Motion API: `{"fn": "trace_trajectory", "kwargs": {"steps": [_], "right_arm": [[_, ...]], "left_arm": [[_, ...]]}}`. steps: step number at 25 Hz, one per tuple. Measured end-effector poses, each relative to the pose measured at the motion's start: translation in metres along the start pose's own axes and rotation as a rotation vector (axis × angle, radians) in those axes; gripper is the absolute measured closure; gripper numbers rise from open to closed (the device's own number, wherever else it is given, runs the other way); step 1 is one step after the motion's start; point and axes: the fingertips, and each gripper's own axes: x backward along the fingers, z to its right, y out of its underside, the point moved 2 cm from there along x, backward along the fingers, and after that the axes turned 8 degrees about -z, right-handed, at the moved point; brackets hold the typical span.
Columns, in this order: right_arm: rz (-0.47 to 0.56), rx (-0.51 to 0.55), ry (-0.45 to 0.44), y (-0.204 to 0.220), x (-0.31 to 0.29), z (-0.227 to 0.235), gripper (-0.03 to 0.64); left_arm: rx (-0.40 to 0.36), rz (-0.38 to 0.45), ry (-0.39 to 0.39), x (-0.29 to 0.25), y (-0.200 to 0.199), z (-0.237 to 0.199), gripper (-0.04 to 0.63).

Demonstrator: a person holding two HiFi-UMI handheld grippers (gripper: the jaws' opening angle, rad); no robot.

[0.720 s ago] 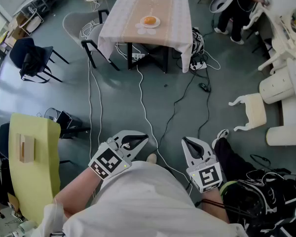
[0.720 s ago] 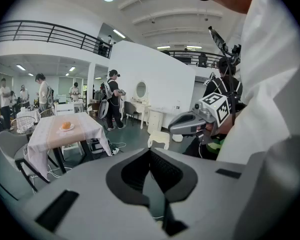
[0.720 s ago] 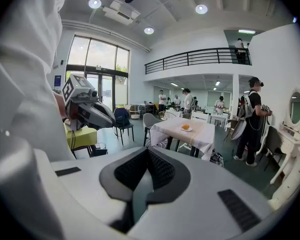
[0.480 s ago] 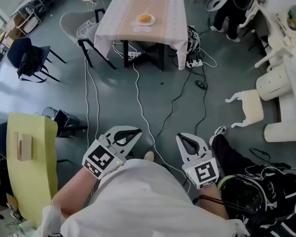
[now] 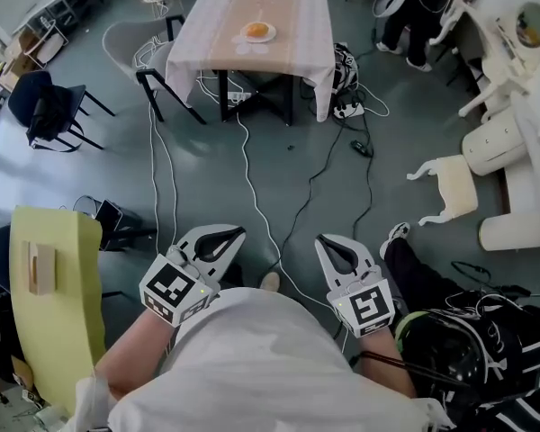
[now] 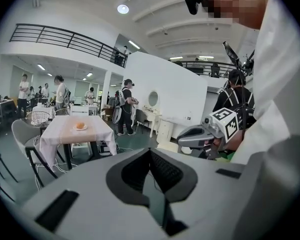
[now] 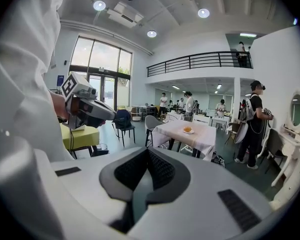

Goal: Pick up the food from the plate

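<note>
An orange round piece of food [image 5: 257, 31] lies on a white plate [image 5: 246, 35] on a cloth-covered table [image 5: 292, 25] far off at the top of the head view. Both grippers are held close to the person's body, several steps from the table. My left gripper [image 5: 240, 233] is shut and empty, and my right gripper [image 5: 319, 240] is too. The left gripper view shows the food [image 6: 80, 126] small in the distance beyond its shut jaws [image 6: 150, 152]. The right gripper view has the food [image 7: 188, 129] beyond its shut jaws [image 7: 148, 151].
Cables [image 5: 252, 178] trail over the floor between me and the table. A yellow-green chair [image 5: 54, 286] stands at my left, a dark chair [image 5: 45, 106] and a grey chair [image 5: 130, 39] left of the table. White furniture [image 5: 450, 187] lines the right. A person [image 5: 405, 7] stands right of the table.
The table and plate have slid up and left in the head view. Both grippers have shifted slightly up and left with it and stayed shut.
</note>
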Motion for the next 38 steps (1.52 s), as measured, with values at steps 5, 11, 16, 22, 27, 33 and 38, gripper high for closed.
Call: {"fn": "trace_trajectory", "kwargs": {"steps": [5,11,16,22,27,33,38], "right_arm": [[-0.015,-0.025,-0.058,-0.003,-0.026,-0.001,0.603],[-0.058,-0.011,-0.060,-0.021,-0.089,0.020,0.600],[-0.096,0.017,-0.023,-0.067,-0.161,0.056,0.503],[-0.136,0.091,0.029,-0.124,-0.259,0.103,0.495],[-0.146,0.150,0.025,-0.165,-0.328,0.133,0.492],[-0.174,0.197,0.017,-0.184,-0.405,0.192,0.464],[-0.187,0.236,-0.029,-0.194,-0.483,0.252,0.427]], "left_arm": [[0.007,0.001,0.021,-0.014,-0.002,-0.022,0.586],[-0.002,0.001,0.054,-0.038,-0.008,-0.089,0.574],[-0.004,0.029,0.097,-0.060,-0.045,-0.174,0.506],[-0.047,0.033,0.123,-0.059,-0.077,-0.281,0.502],[-0.031,0.050,0.068,-0.051,-0.089,-0.357,0.500],[0.079,0.066,-0.015,-0.053,-0.083,-0.411,0.492],[0.136,0.026,-0.098,-0.075,-0.081,-0.463,0.489]]}}
